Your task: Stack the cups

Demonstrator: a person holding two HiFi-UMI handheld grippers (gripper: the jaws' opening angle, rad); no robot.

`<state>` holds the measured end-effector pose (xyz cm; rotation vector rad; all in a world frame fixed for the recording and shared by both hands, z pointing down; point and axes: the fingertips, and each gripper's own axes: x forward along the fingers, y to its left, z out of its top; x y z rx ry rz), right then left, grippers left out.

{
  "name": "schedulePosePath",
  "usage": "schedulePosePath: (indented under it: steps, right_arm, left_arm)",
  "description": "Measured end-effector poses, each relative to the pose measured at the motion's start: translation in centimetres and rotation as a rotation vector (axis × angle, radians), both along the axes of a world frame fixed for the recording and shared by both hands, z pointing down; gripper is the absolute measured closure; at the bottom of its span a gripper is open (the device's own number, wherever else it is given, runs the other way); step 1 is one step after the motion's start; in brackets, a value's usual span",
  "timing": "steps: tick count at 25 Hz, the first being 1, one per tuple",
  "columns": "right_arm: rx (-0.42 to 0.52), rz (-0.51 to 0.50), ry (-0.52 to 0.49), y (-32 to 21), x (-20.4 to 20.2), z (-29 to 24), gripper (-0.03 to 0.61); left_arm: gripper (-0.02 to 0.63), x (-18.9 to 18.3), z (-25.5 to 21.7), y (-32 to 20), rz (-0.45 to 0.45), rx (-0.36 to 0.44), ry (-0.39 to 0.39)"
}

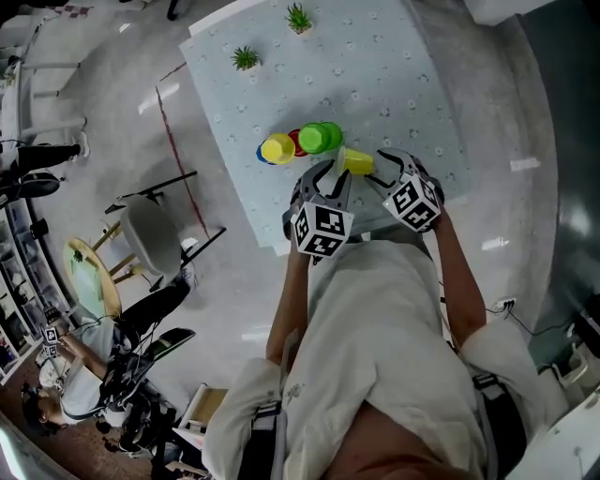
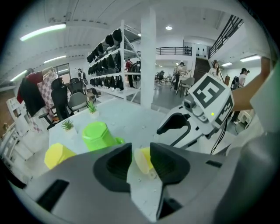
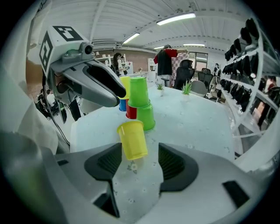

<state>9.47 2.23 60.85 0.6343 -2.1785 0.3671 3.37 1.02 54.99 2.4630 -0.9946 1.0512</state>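
A yellow cup [image 3: 132, 139] lies on its side on the pale patterned table [image 1: 375, 75], near the front edge. My right gripper [image 3: 134, 164] is open, its jaws flanking the cup's base without touching it. My left gripper [image 2: 141, 159] is open too, and the same yellow cup [image 2: 143, 159] shows in the narrow gap at its tips with no pad pressing on it. Behind stand two green cups [image 3: 141, 104], one upside down on the other, beside a red cup [image 3: 131, 112] and a yellow cup [image 1: 277, 148] on a blue one [image 3: 123, 105]. In the head view both grippers [image 1: 330, 174] [image 1: 384, 165] hang over the fallen cup [image 1: 357, 161].
Two small potted plants [image 1: 246, 58] [image 1: 299, 17] stand at the table's far side. A chair [image 1: 150, 230] and a red floor line lie left of the table. My left gripper [image 3: 94, 78] reaches in close beside the cup group in the right gripper view.
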Motion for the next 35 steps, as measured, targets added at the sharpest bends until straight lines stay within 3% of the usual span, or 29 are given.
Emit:
schedulePosePath:
  steps: [9,17,19,35]
  right_arm:
    - [0.003,-0.108,0.049,0.5,-0.3,3.0,0.291]
    - [0.024,-0.184,0.065,0.1,-1.3,4.4,0.311]
    - [0.033,-0.192,0.064,0.1,-1.5,4.5,0.360]
    - [0.071,-0.211,0.004,1.0,-2.3,0.6,0.365]
  left_arm:
    - [0.475,0.4,2.8,0.0,-0.006,-0.044,-0.032]
    - [0.474,0.3,4.0,-0.1,-0.011,-0.074,-0.035]
    - [0.476,0.2,4.2,-0.1,-0.014,-0.078,-0.038]
    - [0.489,-1.6,5.6,0.6,-0.060,-0.099,-0.047]
